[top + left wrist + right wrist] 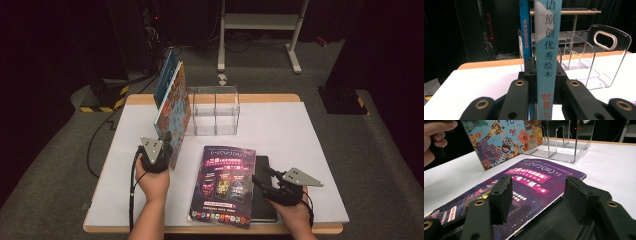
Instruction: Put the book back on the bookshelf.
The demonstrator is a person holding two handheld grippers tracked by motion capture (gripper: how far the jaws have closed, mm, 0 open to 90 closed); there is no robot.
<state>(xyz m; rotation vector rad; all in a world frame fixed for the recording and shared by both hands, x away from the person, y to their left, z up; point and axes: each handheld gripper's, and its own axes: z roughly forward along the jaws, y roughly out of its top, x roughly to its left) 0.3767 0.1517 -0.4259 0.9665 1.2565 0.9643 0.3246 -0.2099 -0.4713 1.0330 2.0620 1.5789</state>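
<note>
A colourful animal picture book (pixel 173 107) stands upright on the white table (pixel 300 135), tilted a little. My left gripper (pixel 166 142) is shut on its light blue spine (pixel 547 50), one jaw on each side. A thinner blue book (pixel 165 75) stands right behind it, its spine (pixel 525 30) showing. A purple magazine (pixel 225 182) lies flat near the front edge, partly over a black book (pixel 264 212). My right gripper (pixel 261 176) hovers open low over that black book (pixel 554 220) and the magazine's (pixel 529 177) right edge, touching neither.
A clear acrylic file holder (pixel 215 110) with dividers stands at the back of the table, just right of the upright books. Beyond the table are a white metal frame (pixel 260 22), floor cables and a yellow-black striped block (pixel 102 97).
</note>
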